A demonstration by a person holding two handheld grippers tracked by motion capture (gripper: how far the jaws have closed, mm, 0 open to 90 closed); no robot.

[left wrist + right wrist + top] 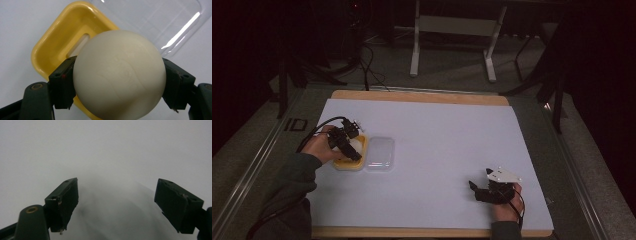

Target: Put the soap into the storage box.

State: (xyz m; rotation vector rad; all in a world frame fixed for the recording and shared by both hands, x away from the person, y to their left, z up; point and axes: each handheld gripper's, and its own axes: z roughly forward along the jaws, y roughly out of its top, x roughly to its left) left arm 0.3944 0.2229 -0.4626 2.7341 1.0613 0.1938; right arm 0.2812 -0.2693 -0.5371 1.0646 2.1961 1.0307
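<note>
The left gripper (120,85) grips the white ball (119,75) just above the yellow tray (53,42) near the sheet's left edge, lid (380,152) off beside it, placing still ahead, while the right gripper (116,202) rests wide open

Left gripper (119,82) clamps white ball (119,75) between both jaws above yellow tray (53,42); clear lid (160,22) lies beside the tray.

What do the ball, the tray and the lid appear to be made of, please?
Ball: matte off-white, faint surface lines, perhaps soap or soft plastic. Tray: glossy yellow, moulded, slotted, likely plastic. Lid: clear thin plastic, by its streaky glare.
</note>
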